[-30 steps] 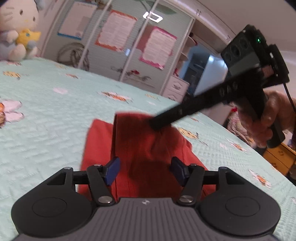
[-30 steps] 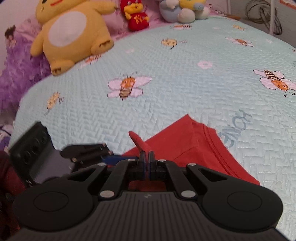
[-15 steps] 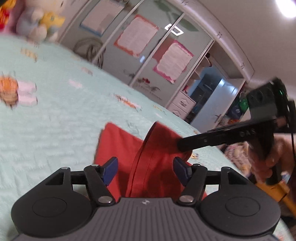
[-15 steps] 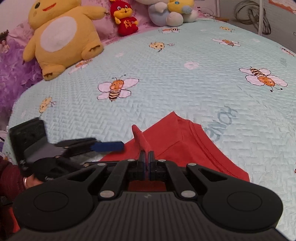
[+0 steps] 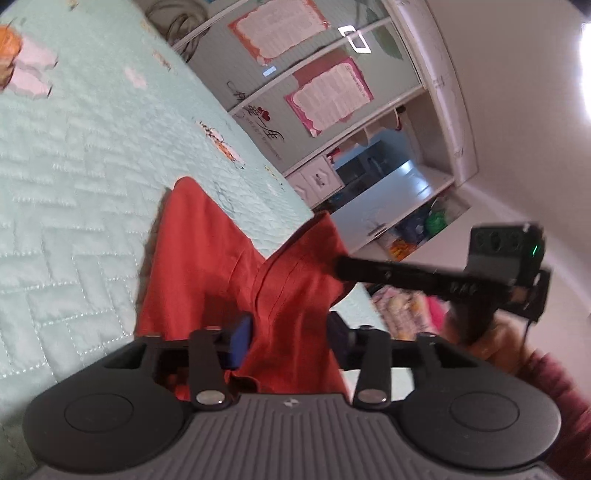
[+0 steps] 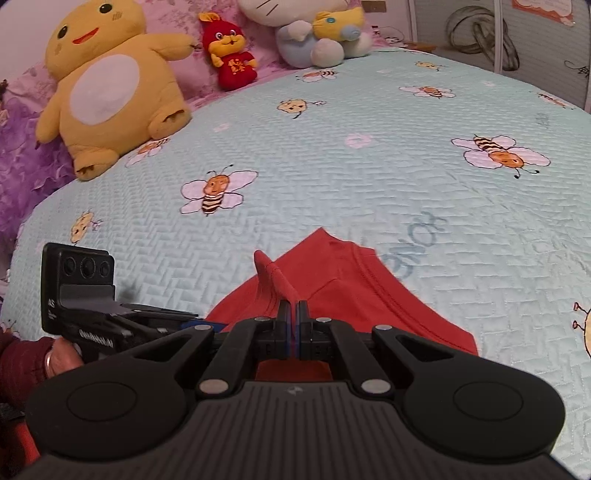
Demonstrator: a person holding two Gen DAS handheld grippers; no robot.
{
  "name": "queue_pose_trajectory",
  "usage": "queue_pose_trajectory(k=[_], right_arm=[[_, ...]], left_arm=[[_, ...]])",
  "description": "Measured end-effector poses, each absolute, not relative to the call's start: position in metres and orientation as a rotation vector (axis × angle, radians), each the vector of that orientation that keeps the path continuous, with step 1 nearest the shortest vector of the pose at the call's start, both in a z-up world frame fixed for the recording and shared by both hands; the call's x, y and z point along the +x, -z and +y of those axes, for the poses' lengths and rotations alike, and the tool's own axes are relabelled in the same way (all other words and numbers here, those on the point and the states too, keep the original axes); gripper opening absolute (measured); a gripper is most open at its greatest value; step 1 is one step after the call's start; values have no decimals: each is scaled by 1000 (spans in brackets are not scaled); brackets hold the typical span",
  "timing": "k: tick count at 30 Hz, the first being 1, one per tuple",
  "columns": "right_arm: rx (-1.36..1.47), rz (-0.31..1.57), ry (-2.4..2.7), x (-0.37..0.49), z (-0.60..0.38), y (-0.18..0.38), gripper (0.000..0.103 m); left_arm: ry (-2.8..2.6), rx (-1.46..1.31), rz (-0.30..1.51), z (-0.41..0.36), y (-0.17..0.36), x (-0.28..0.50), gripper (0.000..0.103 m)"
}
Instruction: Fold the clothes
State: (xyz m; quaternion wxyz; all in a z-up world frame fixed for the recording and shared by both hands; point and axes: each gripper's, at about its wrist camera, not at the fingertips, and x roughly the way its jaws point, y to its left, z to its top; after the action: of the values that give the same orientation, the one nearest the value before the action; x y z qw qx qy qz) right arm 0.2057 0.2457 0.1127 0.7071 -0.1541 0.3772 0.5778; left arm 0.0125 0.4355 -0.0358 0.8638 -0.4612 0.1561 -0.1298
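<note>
Right gripper [image 6: 292, 328] pinched onto red garment [image 6: 343, 291] fold; left gripper [image 5: 286, 339] wide apart astride cloth; bee-print quilt [image 6: 369, 177], blue lettering unreadable

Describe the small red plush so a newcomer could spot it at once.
Look at the head of the pale green bee-print bedspread, where plush toys line up against purple bedding. Between the big yellow plush and the white cat plush stands the small red plush, the only red toy.

Yellow plush [image 6: 107, 85] (seated) – red doll [image 6: 232, 62] beside it.
</note>
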Motion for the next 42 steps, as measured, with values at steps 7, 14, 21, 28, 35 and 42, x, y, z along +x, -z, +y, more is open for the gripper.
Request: queue_pose_trajectory(k=[7,14,21,28,35,42], right_arm=[[-317,838,-1294,208,240,-109,0],[-302,843,-1326,202,234,-112,0],[-276,840,-1336,203,231,-112,0],[-270,826,-1283,210,225,-109,0],[-256,808,-1232,219,220,-106,0],[-233,725,-1102,220,226,-97,4]], left_arm=[[256,-1034,298,438,34,9,20],[200,-915,262,426,23,4,47],[239,-938,270,428,28,9,46],[357,-1003,408,430,36,25,0],[555,-1343,393,452,60,27,0],[457,-1234,523,445,57,29,0]])
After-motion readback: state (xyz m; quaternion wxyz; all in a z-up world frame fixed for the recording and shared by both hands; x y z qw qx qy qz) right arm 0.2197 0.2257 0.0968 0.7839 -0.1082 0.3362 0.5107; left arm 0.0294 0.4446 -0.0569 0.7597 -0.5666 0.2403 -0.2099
